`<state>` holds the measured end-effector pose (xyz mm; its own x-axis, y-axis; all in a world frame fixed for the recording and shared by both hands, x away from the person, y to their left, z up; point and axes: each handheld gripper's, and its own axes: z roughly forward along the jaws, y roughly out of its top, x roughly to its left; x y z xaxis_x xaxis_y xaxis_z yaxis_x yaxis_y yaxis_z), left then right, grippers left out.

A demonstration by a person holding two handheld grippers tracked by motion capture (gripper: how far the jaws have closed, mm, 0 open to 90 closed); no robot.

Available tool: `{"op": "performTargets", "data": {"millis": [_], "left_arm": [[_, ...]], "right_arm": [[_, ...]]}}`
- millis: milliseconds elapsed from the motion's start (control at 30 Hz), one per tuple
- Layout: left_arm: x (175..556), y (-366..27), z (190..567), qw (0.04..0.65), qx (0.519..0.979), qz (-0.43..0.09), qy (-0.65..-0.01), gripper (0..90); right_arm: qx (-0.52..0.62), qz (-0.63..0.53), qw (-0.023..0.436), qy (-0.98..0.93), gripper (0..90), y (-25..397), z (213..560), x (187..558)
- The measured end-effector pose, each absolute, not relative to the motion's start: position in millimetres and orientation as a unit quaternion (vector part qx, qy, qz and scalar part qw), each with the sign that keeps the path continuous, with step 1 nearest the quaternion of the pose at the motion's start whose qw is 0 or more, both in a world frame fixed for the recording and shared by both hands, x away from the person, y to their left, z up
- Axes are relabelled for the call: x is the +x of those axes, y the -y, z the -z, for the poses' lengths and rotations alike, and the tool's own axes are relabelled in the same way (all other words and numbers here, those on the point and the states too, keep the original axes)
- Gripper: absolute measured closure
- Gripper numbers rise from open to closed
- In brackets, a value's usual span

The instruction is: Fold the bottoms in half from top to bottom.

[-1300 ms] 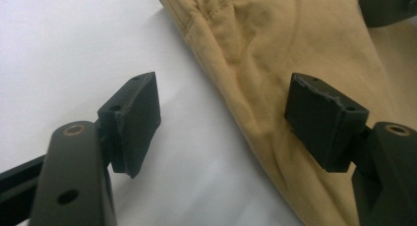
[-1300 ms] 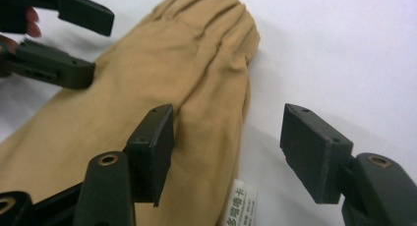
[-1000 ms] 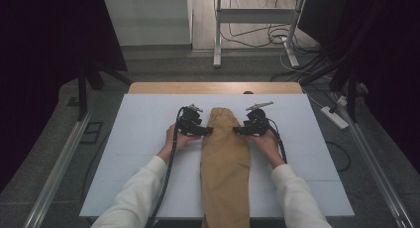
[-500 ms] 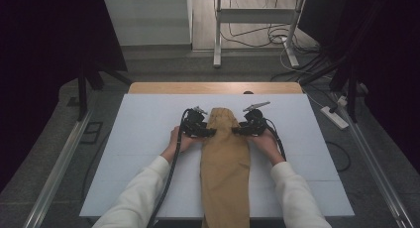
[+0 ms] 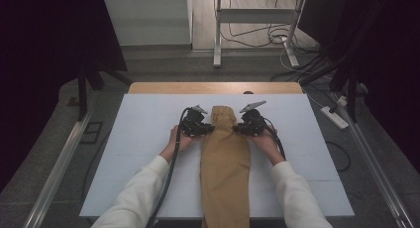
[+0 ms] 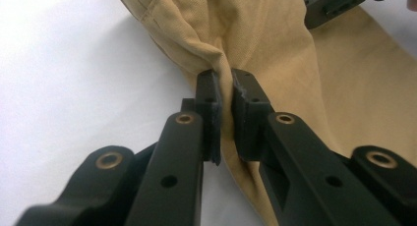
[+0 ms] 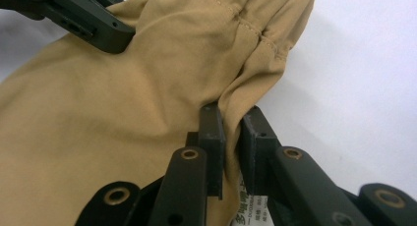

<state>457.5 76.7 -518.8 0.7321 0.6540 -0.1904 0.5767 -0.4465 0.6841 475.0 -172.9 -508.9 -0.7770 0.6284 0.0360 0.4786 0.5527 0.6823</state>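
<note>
A white table top (image 5: 138, 153) takes up the middle of the high view, with a strip of bare wood (image 5: 213, 87) along its far edge and grey floor all round. Beyond it stand the pale legs of a metal frame (image 5: 217, 34) with loose cables (image 5: 257, 37) on the floor, and a white power strip (image 5: 335, 117) lies to the right; dark curtains close in both sides. A tan garment (image 5: 225, 163) lies lengthwise down the centre of the top, its near end hanging over the person's edge and its far end gathered between the tools. The left gripper (image 5: 207, 129) pinches a fold of cloth at the garment's left edge, jaws pressed together on the fabric (image 6: 223, 83). The right gripper (image 5: 237, 128) likewise clamps a fold at the right edge (image 7: 231, 118). White sleeves (image 5: 133, 198) enter from the bottom.
</note>
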Motion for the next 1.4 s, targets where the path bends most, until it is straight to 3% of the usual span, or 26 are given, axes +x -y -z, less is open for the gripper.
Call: {"op": "performTargets", "data": {"millis": [400, 1067, 1400], "left_arm": [[452, -82, 502, 0.408, 0.839, -0.066, -0.354, 82.4], [452, -85, 495, 0.411, 0.837, -0.072, -0.354, 84.0], [457, -93, 468, 0.418, 0.832, -0.095, -0.352, 84.4]], "right_arm": [[0.308, -0.378, 0.122, -0.864, 80.9, 177, 488, 470], [0.305, -0.383, 0.132, -0.862, 81.6, 176, 485, 469], [0.298, -0.404, 0.153, -0.851, 83.0, 169, 463, 476]]}}
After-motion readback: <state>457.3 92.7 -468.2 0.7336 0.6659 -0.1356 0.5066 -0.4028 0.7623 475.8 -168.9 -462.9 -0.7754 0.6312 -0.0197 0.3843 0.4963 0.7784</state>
